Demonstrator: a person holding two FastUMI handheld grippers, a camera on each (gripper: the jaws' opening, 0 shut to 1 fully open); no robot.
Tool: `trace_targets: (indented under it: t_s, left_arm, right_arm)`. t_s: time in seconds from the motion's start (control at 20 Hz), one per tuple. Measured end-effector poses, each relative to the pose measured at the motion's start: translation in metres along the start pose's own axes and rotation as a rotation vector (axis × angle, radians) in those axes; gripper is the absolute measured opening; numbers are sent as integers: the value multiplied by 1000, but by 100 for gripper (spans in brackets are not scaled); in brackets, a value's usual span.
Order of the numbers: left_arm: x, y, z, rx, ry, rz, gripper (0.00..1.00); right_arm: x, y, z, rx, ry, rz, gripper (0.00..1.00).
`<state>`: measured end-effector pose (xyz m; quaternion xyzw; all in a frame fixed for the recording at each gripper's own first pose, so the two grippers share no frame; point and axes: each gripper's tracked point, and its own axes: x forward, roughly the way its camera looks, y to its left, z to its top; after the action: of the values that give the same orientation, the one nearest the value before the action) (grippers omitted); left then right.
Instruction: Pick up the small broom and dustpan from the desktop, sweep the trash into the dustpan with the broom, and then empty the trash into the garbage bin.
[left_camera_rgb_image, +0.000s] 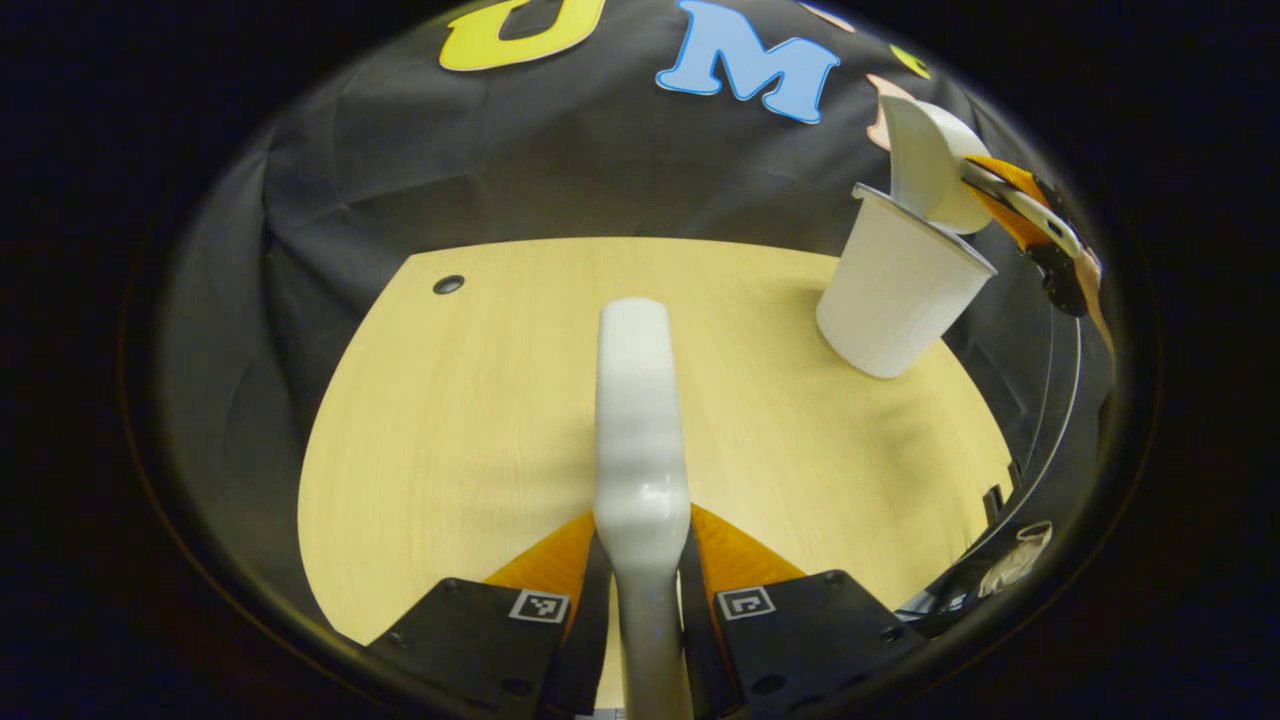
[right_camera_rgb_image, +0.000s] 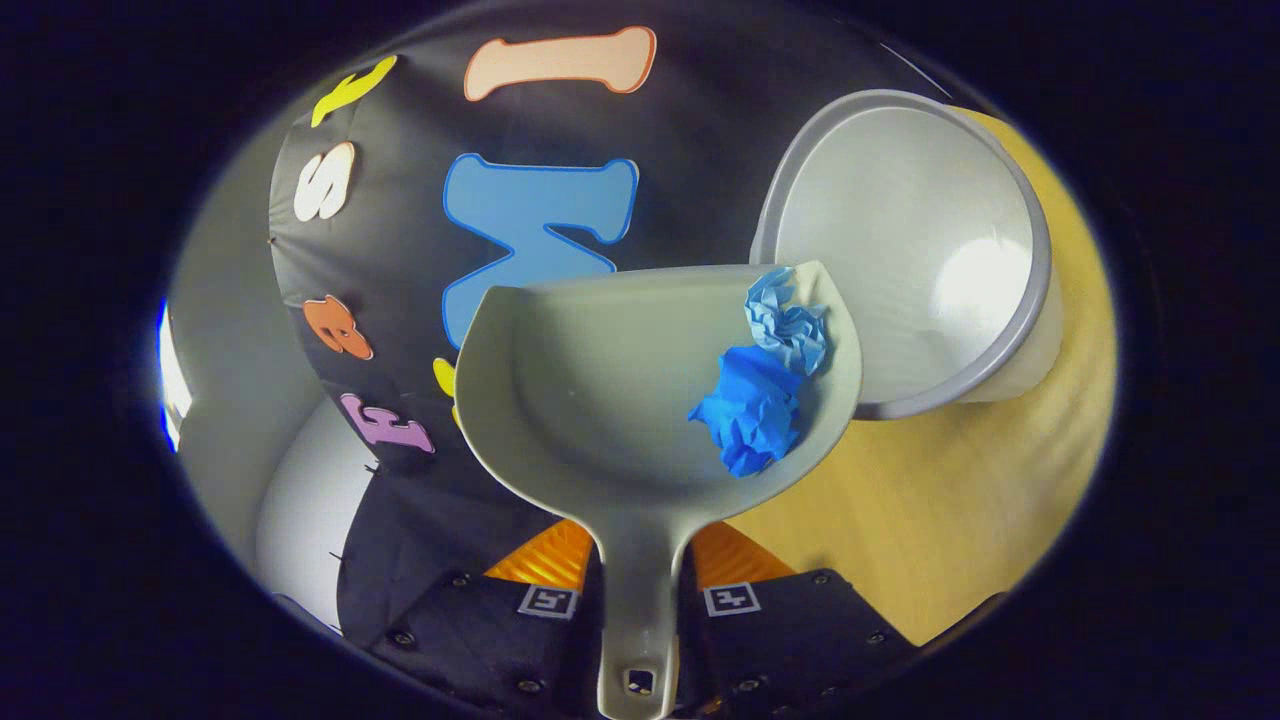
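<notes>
My left gripper (left_camera_rgb_image: 640, 525) is shut on the white small broom (left_camera_rgb_image: 640, 420), which points forward over the wooden desktop (left_camera_rgb_image: 450, 420). At the far right stands the white garbage bin (left_camera_rgb_image: 900, 290). The pale dustpan (left_camera_rgb_image: 925, 160) is tipped over its rim, held by the right gripper (left_camera_rgb_image: 1040, 225). In the right gripper view, my right gripper (right_camera_rgb_image: 640, 540) is shut on the handle of the dustpan (right_camera_rgb_image: 600, 390). A dark blue paper ball (right_camera_rgb_image: 750, 410) and a light blue one (right_camera_rgb_image: 788, 320) lie at the pan's right lip, beside the open bin (right_camera_rgb_image: 900, 230).
A dark cable hole (left_camera_rgb_image: 448, 284) sits at the desktop's far left corner. The black cloth wall hangs close behind the table and the bin. Beyond the desktop's right edge are cables and a small clear object (left_camera_rgb_image: 1020, 560).
</notes>
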<state>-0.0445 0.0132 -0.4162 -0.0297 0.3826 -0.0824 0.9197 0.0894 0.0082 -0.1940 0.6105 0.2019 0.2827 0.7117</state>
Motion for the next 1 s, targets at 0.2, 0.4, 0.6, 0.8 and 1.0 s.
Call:
trace_targets:
  t_s: [0.2,0.4,0.6,0.8,1.0]
  left_arm:
    - [-2,-8,0,-1,0,-12,38]
    - [-3,-8,-1,1,1,-11,40]
    - [-4,-8,-2,-10,-2,-9,40]
    - [-6,-6,-6,-29,-2,-8,38]
    - [-4,-2,-10,-58,-1,-8,38]
  right_arm:
    - [-1,6,2,92,-12,88,31]
    - [-2,10,3,146,1,140,31]
    - [-3,12,-7,111,19,130,31]
    - [-8,-5,-32,-47,36,40,31]
    - [-9,-17,-58,-215,48,-45,31]
